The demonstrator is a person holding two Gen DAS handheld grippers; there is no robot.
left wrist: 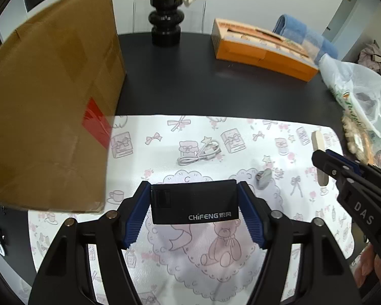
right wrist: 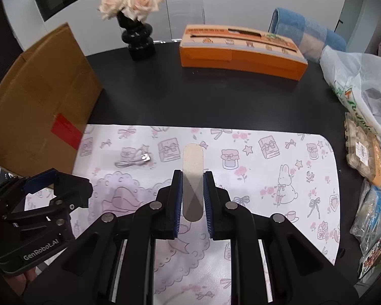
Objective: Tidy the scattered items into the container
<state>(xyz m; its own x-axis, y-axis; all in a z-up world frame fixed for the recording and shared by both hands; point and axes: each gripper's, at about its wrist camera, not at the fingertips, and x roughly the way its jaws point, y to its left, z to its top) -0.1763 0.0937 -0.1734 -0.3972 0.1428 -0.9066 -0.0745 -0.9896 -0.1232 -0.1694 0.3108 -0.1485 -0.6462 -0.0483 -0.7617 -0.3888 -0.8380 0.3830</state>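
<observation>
My left gripper has its fingers clamped on a small black box marked CHiFENG, gripping it by its two short ends and holding it above the patterned mat. My right gripper has its fingers closed on a nail file, pinching its long edges so the rounded far end sticks out ahead of the fingers over the mat. From the left wrist view I can see the right gripper at the right edge with the file standing out of it. On the mat lie a coiled white cable near the middle and a small round grey disc, a little to the right of the black box; I cannot tell what the disc is. The cardboard box stands at the left, its tilted side with a strip of red tape overlapping the left edge of the mat. Further back on the black table I see a black vase with pale roses, an orange carton, and a blue towel behind it. A plastic bag and packets of snacks crowd the right side of the table.
</observation>
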